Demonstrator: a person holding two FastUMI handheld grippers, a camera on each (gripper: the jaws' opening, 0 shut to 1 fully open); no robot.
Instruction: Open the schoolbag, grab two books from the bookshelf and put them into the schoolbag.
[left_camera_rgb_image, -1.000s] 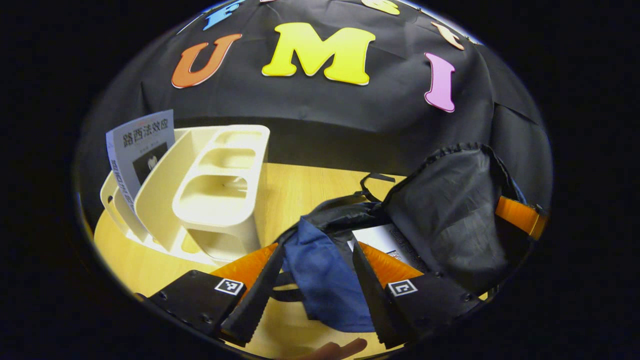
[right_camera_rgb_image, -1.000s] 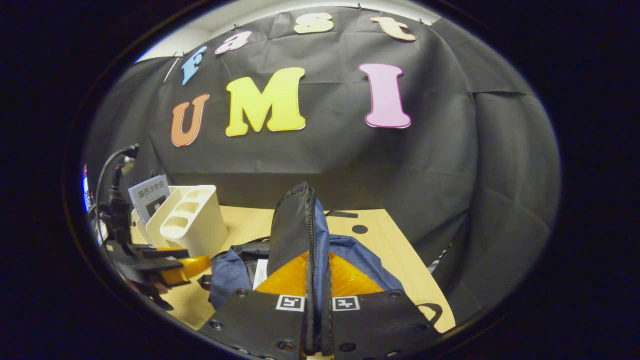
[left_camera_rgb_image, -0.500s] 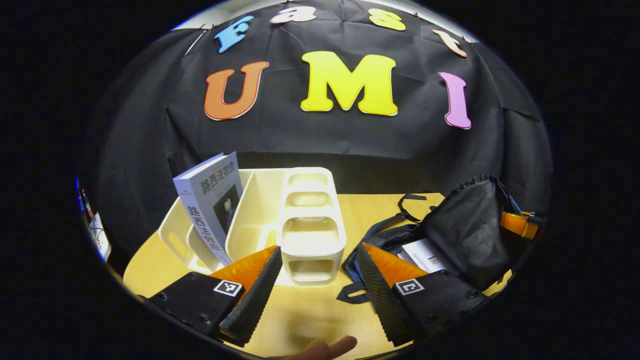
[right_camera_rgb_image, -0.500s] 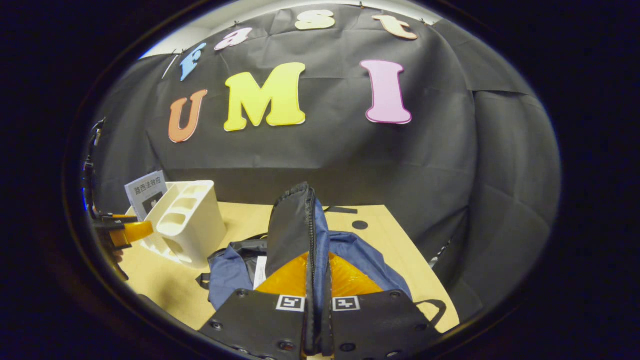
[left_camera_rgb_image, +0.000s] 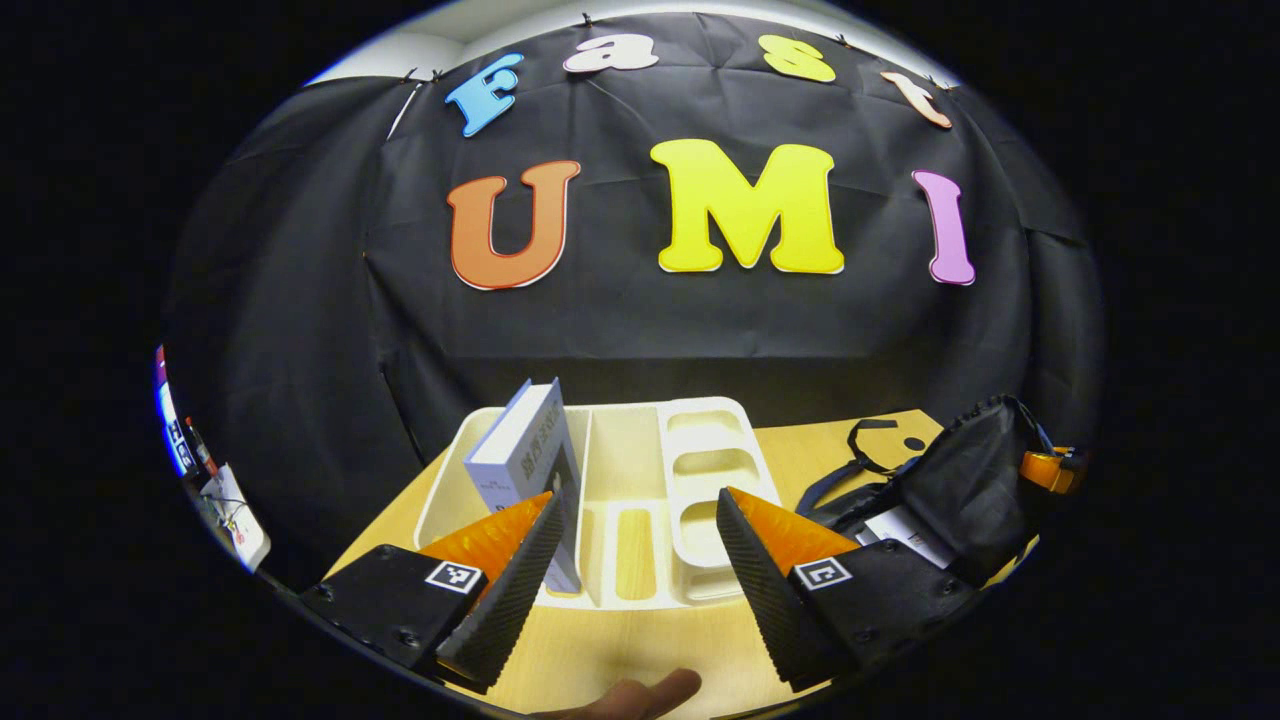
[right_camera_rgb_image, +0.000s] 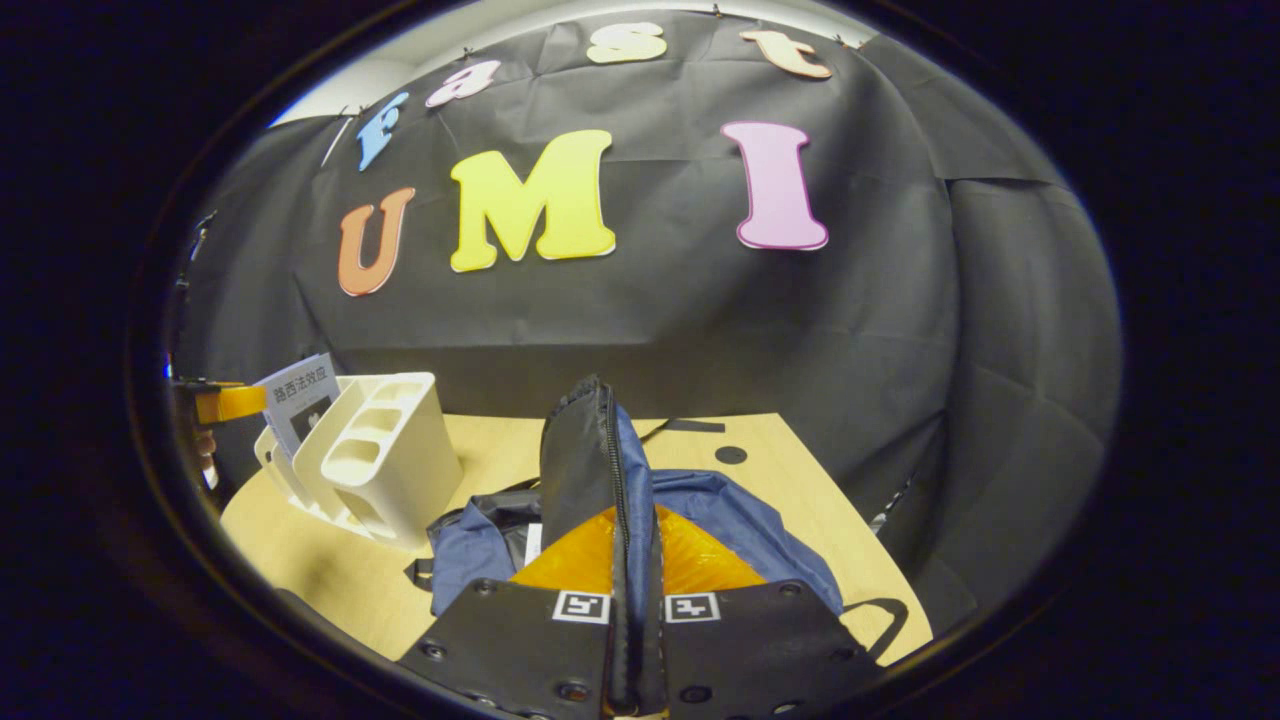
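Note:
A cream bookshelf (left_camera_rgb_image: 620, 470) stands on the wooden table just ahead of my left gripper (left_camera_rgb_image: 638, 496), which is open and holds nothing. One grey-white book (left_camera_rgb_image: 522, 448) stands upright in the shelf's left slot, close by the left finger. The dark schoolbag (left_camera_rgb_image: 965, 485) lies to the right with its flap raised and a white book (left_camera_rgb_image: 905, 525) inside. In the right gripper view my right gripper (right_camera_rgb_image: 630, 545) is shut on the black flap (right_camera_rgb_image: 578, 455) and holds it up over the blue bag body (right_camera_rgb_image: 745, 520). The bookshelf (right_camera_rgb_image: 385, 450), the book (right_camera_rgb_image: 300, 395) and the left gripper (right_camera_rgb_image: 225, 402) sit far left.
The wooden table (right_camera_rgb_image: 790, 480) ends against the black cloth wall behind the shelf and bag. A black strap (left_camera_rgb_image: 870, 440) lies beside the bag, and a small dark round mark (right_camera_rgb_image: 730, 455) is on the tabletop. A fingertip (left_camera_rgb_image: 640, 692) shows below the left gripper.
My left gripper has swung away from the bag to face the bookshelf and its book, staying open. The right gripper keeps holding the flap up, almost still.

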